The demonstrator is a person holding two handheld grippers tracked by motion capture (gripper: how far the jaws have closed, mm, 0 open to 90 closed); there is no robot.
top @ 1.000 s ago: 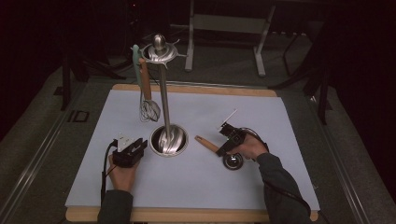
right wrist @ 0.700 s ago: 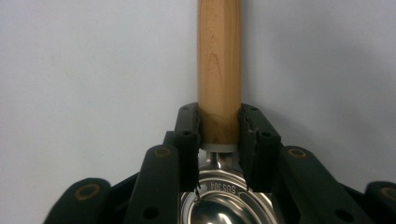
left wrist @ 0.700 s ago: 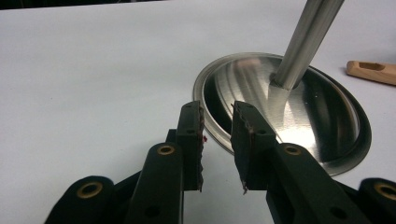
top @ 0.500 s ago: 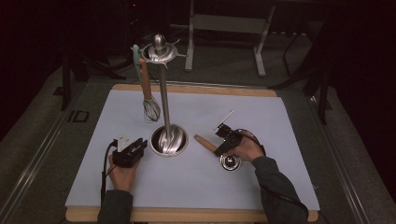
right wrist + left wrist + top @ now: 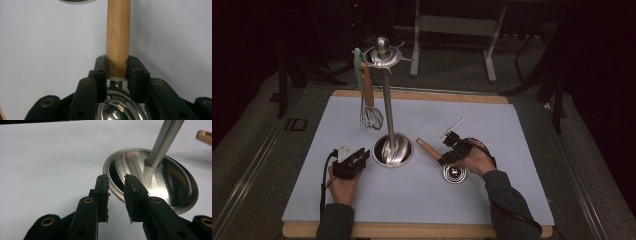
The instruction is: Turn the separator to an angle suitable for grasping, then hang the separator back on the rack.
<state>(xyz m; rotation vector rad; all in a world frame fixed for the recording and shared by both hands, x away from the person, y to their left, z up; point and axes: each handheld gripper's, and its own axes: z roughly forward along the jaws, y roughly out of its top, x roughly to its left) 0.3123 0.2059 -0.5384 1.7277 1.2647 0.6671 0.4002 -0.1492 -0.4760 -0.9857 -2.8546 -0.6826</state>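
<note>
the high view is dim: the pale table mat (image 5: pixel 492 130) is evenly lit from above while everything around it falls to near black, slightly grainy. faint soft shadows lie beside the steel stand base (image 5: pixel 393 150). in the left gripper view, bright streaks of glare cross that base, and the upper right of the frame blurs. the right gripper view is sharp on the wooden handle (image 5: pixel 118 37), with a soft grey shadow to its right.

Wooden-handled steel ladle (image 5: pixel 447 162), handle (image 5: pixel 118 37) pinched between hand-held gripper (image 5: pixel 117 72) jaws, bowl just above white table mat.
</note>
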